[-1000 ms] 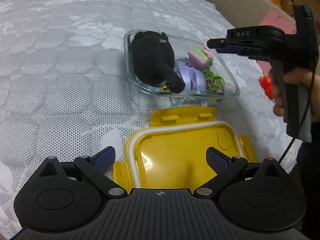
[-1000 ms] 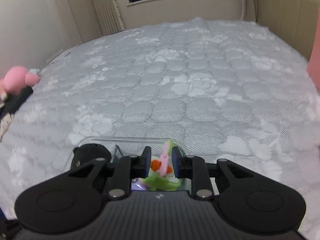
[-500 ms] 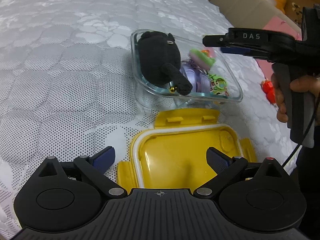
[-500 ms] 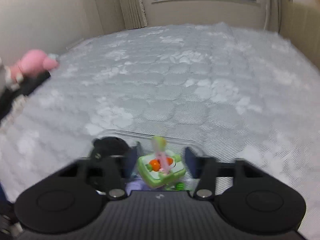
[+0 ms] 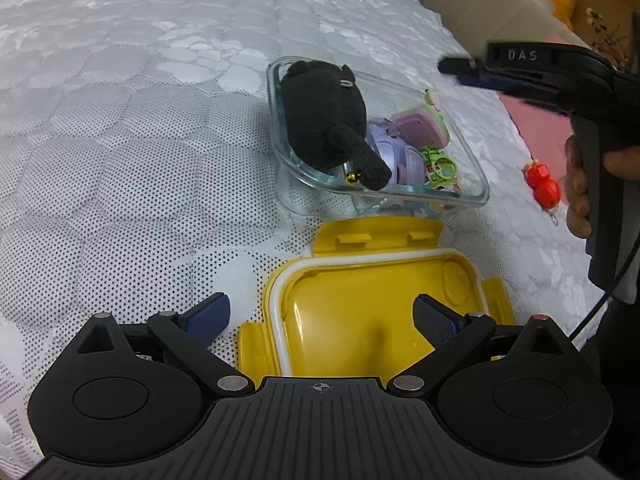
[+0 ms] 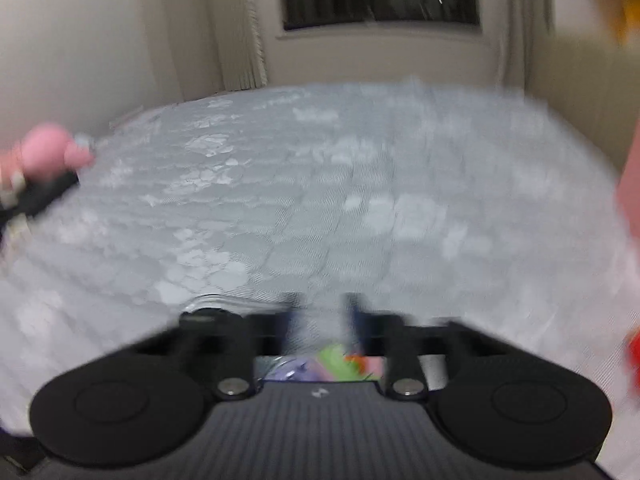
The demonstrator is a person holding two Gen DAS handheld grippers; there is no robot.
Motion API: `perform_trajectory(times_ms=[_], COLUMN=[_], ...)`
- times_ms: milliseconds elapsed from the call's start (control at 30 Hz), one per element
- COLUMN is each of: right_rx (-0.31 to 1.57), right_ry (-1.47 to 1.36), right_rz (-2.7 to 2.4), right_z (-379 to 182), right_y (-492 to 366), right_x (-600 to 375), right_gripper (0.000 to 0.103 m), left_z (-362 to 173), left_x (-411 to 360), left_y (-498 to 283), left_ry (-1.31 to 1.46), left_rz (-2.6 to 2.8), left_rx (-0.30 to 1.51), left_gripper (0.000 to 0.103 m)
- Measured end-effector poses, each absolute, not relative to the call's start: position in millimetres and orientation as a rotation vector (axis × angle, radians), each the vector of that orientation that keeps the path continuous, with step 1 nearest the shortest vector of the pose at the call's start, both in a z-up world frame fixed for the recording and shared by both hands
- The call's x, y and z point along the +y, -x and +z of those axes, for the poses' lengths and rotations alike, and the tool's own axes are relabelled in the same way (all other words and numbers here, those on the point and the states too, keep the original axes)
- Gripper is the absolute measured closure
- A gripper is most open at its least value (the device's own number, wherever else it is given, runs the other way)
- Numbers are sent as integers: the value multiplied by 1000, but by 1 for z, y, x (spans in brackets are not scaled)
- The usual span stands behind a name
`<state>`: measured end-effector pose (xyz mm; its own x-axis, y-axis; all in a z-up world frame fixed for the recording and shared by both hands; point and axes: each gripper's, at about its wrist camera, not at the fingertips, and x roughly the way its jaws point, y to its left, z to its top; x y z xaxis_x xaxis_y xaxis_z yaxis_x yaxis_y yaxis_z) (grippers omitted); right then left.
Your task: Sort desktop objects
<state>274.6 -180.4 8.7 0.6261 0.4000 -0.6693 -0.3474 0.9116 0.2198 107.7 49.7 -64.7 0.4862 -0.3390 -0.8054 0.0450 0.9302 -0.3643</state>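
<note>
**Operator:** From the left wrist, my left gripper [image 5: 320,312] hangs wide open with nothing in it, above the yellow lid [image 5: 372,292], which lies inside-up on the quilted bed cover [image 5: 120,160]. Just beyond the lid is the glass container [image 5: 478,184]. It holds the black plush [image 5: 324,120], a purple case [image 5: 420,128] and green rings [image 5: 438,164]. A red charm [image 5: 542,186] lies outside on the cover, well to the right of the box.

**Colleague:** And your other hand?

**Operator:** The right gripper [image 5: 460,70] is in the same view, above the far right corner of the container. Its jaws are closing with nothing between them.

**Colleague:** Does the right wrist agree?

**Operator:** That view is blurred. I see the right gripper [image 6: 320,312] with a narrow gap between its pads and only the cover showing through, while the coloured pieces sit low in frame over the container's rim [image 6: 208,300].

**Colleague:** Next step?

**Operator:** I'd judge the red charm comes next. I should open the jaws first, come down square on its body and not its ring, then lift clear of the glass wall before releasing. The lid can wait.
</note>
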Motion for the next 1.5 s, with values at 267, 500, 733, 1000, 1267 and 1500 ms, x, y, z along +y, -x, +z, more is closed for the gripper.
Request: perform_trajectory(times_ms=[267,500,733,1000,1267,1500], right_rx=[837,996,773,832,779,569], right_ry=[81,116,93,107,149,356], right_rz=[378,454,370,308,312,345], right_z=[-23,-14,7,-15,-28,-3], right_y=[-284,-267,-265,-293,-293,-261], right_x=[-173,-176,-184,-173,-171,-161], right_gripper=[98,94,76,72,87,86], left_z=[-69,-68,-68,-70,-71,-73], left_x=[52,53,53,62,63,63], left_y=[-110,-111,-111,-112,-112,-116], left_ry=[325,334,326,349,339,354], left_rz=[-230,-230,-237,-224,-236,-230], left_rx=[1050,1049,1048,1050,1051,1048], left_gripper=[2,2,2,2,2,2])
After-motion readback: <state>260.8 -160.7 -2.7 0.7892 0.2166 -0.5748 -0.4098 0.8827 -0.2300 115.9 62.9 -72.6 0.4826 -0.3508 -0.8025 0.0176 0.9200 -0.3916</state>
